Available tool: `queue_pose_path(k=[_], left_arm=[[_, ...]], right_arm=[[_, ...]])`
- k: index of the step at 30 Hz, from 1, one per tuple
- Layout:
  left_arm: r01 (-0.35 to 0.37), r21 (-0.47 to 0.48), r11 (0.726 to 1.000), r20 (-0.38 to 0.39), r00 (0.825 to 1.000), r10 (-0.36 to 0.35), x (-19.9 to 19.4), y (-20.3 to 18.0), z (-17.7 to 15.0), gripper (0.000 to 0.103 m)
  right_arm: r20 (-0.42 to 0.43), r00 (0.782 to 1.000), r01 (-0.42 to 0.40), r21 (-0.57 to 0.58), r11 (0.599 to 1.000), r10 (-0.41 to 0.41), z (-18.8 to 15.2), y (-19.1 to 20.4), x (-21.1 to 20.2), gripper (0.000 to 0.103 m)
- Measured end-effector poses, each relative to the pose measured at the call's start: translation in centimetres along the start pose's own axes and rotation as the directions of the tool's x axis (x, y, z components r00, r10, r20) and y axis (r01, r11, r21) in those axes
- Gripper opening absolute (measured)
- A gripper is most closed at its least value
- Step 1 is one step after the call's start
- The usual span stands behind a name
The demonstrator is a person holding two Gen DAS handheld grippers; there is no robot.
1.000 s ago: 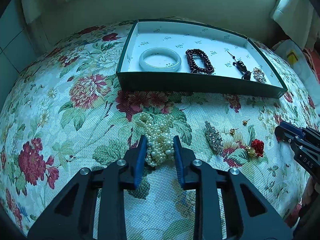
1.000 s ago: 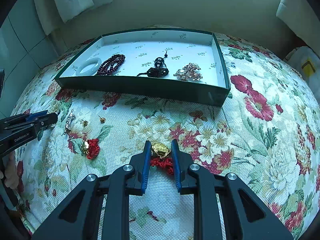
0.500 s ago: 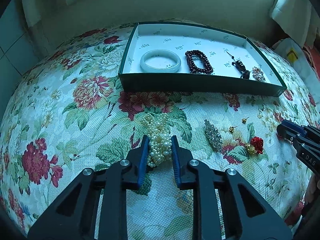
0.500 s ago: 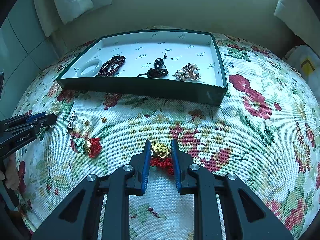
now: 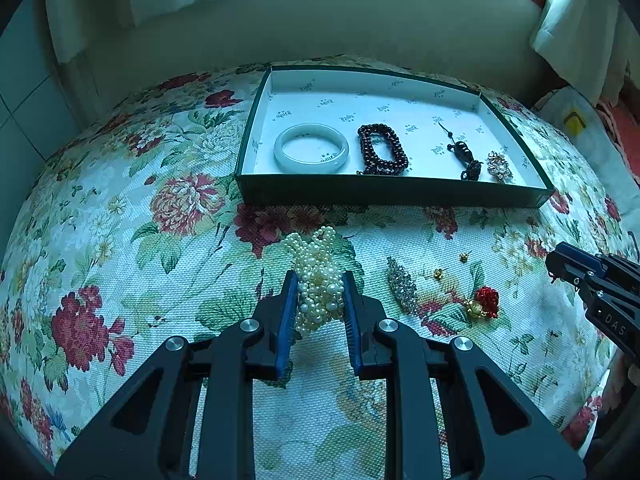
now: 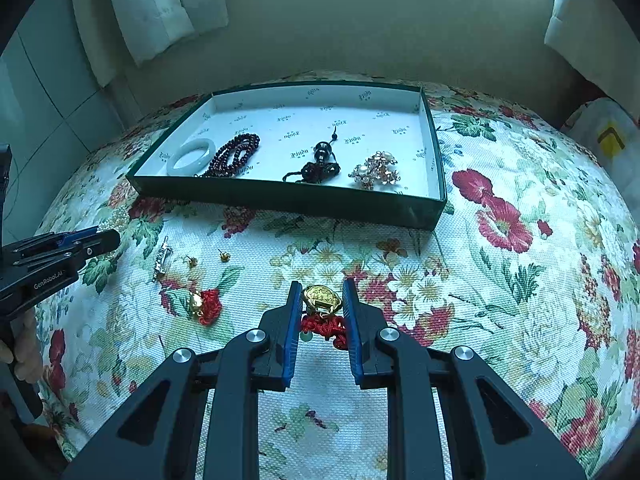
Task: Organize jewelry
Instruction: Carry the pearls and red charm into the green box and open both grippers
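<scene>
Since a second ago the left gripper (image 5: pixel 319 294) has been closing: its jaws, then spread either side of the pearl necklace (image 5: pixel 318 278), are now pressing on the bunched pearls from both sides. The near end of the necklace is sitting between the blue pads while the far end is trailing forward on the floral tablecloth (image 5: pixel 132 248).

The right gripper (image 6: pixel 321 300) is holding as before, its jaws clamping a gold pendant (image 6: pixel 321 298) with a red knotted cord (image 6: pixel 325 327) hanging just behind it.

Just right of the necklace in the left wrist view, a rhinestone brooch (image 5: pixel 402 284) is lying on the tabletop, with two small gold earrings (image 5: pixel 438 274) beyond it and a red-and-gold charm (image 5: pixel 483 302) farther right. The right gripper's tip is showing at that view's right edge.

Farther back, the green tray (image 5: pixel 384 194) is resting on the cloth with its white lining facing up. Inside it, in a row near the front wall from left to right, are lying a pale jade bangle (image 5: pixel 311 148), a dark red bead bracelet (image 5: pixel 382 150), a dark pendant on a cord (image 5: pixel 464 154) and a pearl-and-crystal brooch (image 5: pixel 499 166). These pieces are lying apart, except that the dark pendant's knot is close beside the brooch. Behind the tray a plain wall is rising, with pale curtains at both upper corners.
</scene>
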State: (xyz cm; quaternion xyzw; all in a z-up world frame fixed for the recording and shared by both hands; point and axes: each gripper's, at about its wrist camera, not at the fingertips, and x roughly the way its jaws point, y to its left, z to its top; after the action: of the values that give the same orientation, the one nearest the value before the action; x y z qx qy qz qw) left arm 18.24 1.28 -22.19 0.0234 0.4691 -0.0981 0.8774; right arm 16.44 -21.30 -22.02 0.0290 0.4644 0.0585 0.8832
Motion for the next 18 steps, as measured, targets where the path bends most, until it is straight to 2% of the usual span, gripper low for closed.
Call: queue_pose_path(k=[10, 18], left_arm=[[0.025, 0.016, 1.0, 0.047, 0.999, -0.026, -0.6, -0.6, 3.0, 0.022], [0.029, 0.057, 0.998, 0.112, 0.993, -0.035, 0.2, -1.9, 7.7, 0.022]], right_arm=[[0.099, 0.995, -0.001, 0.003, 1.0, 0.001, 3.8, -0.4, -2.2, 0.021], [0.161, 0.987, 0.016, -0.01, 1.0, -0.014, 8.6, -0.9, -1.0, 0.021]])
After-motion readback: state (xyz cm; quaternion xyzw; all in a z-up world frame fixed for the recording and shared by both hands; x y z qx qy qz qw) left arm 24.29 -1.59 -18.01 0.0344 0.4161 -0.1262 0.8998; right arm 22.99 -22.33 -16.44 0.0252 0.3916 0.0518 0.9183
